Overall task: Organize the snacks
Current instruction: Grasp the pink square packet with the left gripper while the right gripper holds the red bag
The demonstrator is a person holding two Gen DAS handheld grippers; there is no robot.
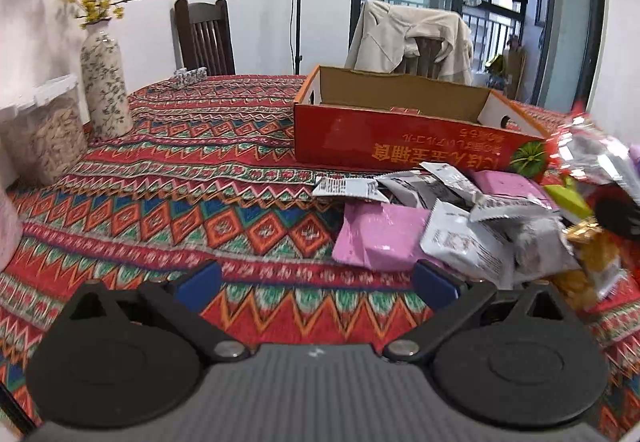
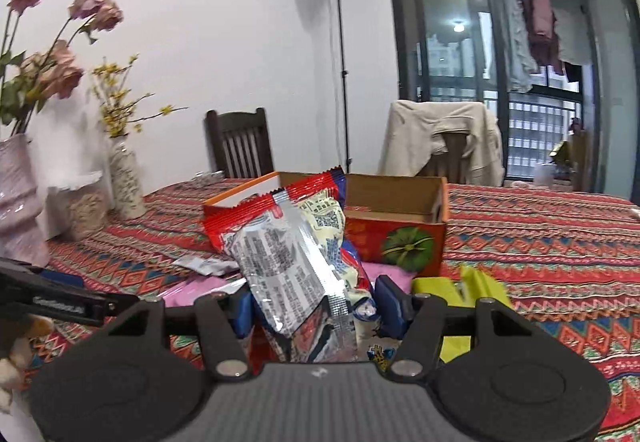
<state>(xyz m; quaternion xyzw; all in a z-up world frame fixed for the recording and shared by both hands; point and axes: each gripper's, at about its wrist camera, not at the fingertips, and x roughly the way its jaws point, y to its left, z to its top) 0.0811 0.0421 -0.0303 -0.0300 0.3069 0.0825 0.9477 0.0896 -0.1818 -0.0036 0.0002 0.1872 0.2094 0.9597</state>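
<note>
The right gripper (image 2: 312, 316) has its blue-padded fingers (image 2: 387, 302) closed on a crinkly red-and-silver foil snack packet (image 2: 288, 254), lifted clear of the tabletop (image 2: 540, 242) and held up in front of the open red-and-orange cardboard box (image 2: 400, 238). The packet is not yet over the box.

The left gripper (image 1: 318, 284) hovers low over the patterned red cloth with its fingers (image 1: 200, 280) spread wide and nothing between them, just beside the heap.

From here the job looks barely begun. What shows of the inside of the cardboard box (image 1: 400, 101) is mostly bare brown wall; only a sliver of something pink peeks above its near edge, and I cannot tell what lies on the bottom. A loose pile of snacks is on the cloth in front of it: a pink flat packet (image 1: 380, 238), several grey-and-white sachets (image 1: 468, 242), a golden-wrapped one (image 1: 592, 258) and a yellow-green packet (image 2: 476, 286).
</note>
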